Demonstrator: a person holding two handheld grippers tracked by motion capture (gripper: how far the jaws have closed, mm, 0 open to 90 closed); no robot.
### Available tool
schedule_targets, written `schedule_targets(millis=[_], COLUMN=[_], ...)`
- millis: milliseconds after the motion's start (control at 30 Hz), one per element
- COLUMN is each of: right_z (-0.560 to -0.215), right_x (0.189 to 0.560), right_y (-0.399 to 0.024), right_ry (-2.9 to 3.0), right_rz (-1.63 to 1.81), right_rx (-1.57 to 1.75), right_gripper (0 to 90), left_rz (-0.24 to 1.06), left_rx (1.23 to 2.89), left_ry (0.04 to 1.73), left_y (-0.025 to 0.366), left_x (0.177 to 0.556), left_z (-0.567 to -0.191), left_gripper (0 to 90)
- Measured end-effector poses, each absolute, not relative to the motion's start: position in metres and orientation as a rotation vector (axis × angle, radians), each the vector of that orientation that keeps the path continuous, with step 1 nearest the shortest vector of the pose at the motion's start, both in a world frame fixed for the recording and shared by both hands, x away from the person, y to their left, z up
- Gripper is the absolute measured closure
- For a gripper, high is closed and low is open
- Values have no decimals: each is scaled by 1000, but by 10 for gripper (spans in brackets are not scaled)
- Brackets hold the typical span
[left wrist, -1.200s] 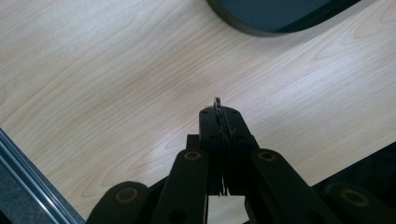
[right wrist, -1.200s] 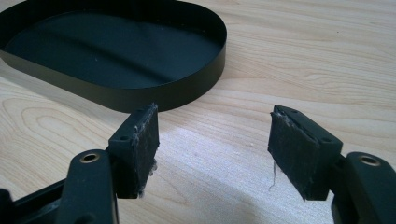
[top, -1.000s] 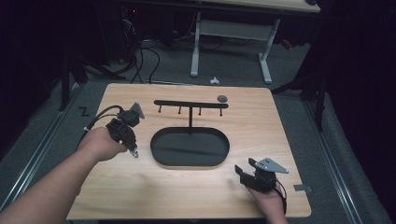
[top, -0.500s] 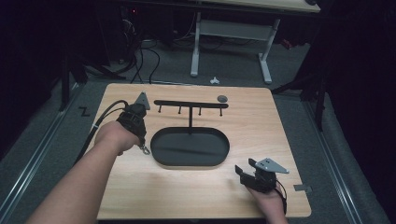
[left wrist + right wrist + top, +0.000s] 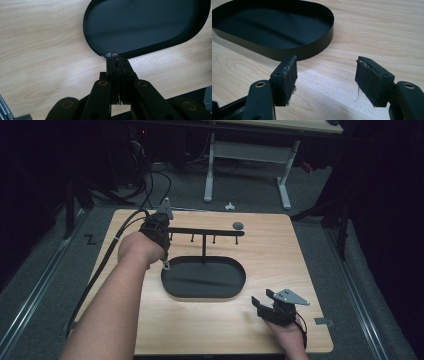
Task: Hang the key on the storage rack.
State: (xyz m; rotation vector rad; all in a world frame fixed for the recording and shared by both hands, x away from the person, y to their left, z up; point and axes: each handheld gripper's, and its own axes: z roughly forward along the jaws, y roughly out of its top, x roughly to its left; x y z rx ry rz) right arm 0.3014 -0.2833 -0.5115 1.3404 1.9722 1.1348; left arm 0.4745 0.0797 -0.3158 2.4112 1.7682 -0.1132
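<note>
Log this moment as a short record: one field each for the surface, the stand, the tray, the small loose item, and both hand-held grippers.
surface: wooden table
stand: black T-shaped rack with hooks, rising from the tray
tray: black oval tray, nothing visible inside
loose item: small dark round object near the far edge
left hand-held gripper: jaws shut on a small ring, near the rack's left end
right hand-held gripper: jaws open, holding nothing, at the table's near right
</note>
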Motion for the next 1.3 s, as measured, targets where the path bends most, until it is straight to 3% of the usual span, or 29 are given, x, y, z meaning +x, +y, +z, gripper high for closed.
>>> schedule_targets(millis=[533,1300], right_z=[-512,-515], right_x=[302,304], right_y=[-285,-285], right_ry=[1973,1982], right_rz=[1130,1126], right_rx=[1343,1348], right_gripper=[339,339], left_rz=[-113,-70], left_rx=[2408,2462], left_ry=[1715,1661], left_y=[70,50], left_x=[506,531], left_z=[-295,-302], left_gripper=[883,883])
